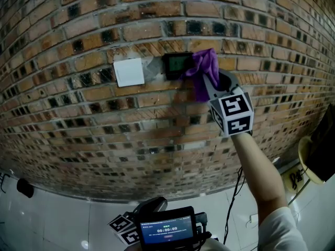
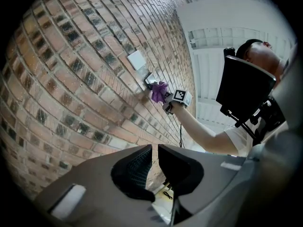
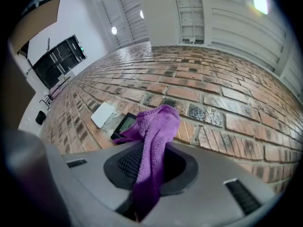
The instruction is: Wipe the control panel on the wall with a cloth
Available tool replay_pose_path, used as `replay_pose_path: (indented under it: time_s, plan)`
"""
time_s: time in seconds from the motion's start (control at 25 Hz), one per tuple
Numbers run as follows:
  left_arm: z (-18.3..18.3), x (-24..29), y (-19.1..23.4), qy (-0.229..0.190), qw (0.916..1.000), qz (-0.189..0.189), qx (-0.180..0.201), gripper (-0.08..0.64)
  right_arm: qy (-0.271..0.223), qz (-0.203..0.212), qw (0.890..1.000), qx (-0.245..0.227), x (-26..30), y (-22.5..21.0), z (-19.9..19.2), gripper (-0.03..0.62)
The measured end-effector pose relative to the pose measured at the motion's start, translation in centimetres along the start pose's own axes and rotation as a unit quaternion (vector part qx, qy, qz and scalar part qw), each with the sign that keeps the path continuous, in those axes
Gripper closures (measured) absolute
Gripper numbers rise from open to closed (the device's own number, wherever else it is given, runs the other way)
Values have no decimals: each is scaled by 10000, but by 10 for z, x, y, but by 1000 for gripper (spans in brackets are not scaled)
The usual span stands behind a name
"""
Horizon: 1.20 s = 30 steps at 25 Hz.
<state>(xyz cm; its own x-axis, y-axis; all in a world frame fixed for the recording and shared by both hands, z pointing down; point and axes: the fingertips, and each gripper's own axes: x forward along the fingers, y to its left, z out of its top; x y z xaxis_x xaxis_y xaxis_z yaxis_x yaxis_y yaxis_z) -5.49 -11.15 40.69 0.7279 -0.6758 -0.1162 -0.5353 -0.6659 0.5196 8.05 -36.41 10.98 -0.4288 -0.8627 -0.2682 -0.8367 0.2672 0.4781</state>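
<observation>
Right fingers (image 3: pixel 149 162): clamped on a purple microfibre cloth (image 3: pixel 154 126). The cloth runs up between the two pads and bunches over their tips. In the head view my right gripper (image 1: pixel 210 83) is raised at arm's length against the red-brown brick wall (image 1: pixel 78 119), and my bare forearm (image 1: pixel 259 166) comes up from the lower right.

The black rectangular control panel with a grey-green screen (image 1: pixel 177 64) is mounted on the wall at the level of the gripper. The bunched end of the cloth (image 1: pixel 204 67) lies over the panel's right edge. The rest of the screen is uncovered. A loose tail of cloth hangs down the bricks beside the fingers.

Surroundings: a white square switch plate (image 1: pixel 129 72) sits just left of the panel, apart from it, with a patch of pale mortar between the two. The cloth does not reach the plate. In the right gripper view the panel (image 3: pixel 125 123) and the plate (image 3: pixel 104 114) lie left of the cloth, with bare brick to the right.

Left fingers (image 2: pixel 155 167): set narrow, with a thin slit between the pads and nothing in it. This gripper is held low, well apart from the panel (image 2: pixel 149 81), and looks up along the wall.

Below: a glossy white tiled floor (image 1: pixel 52 218), a thin black cable (image 1: pixel 234 203) hanging near my right arm, and a small black object (image 1: pixel 24 187) at the foot of the wall to the left. Nothing stands between the cloth and the panel.
</observation>
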Motion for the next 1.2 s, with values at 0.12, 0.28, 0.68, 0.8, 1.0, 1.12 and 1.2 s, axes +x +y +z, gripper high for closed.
replay_pose_path:
  time_s: [0.12,0.28,0.68,0.8,1.0,1.12,1.2]
  plan:
    - [-1,1,-1,17,10000,-12,-3,526,14,-44,10000,-13,-7,-5,-2,511]
    - [-2,4,-5,60,10000,-71,4,526,54,-90,9999,-43,-16,-11,-4,511]
    - [0,15,-16,178,9995,-252,32,526,191,-205,9996,-18,-48,-25,-12,511]
    - [1,18,-15,198,9994,-279,52,526,248,-247,9994,11,-56,-28,-17,511]
    - [-3,16,-13,184,9995,-266,15,526,360,-301,9989,76,-69,-29,-30,511]
    - [-6,15,-12,194,9995,-243,-10,526,428,-272,9986,154,-72,-23,-40,511]
    - [-6,15,-12,197,9995,-235,-16,526,465,-240,9984,197,-75,-19,-45,511]
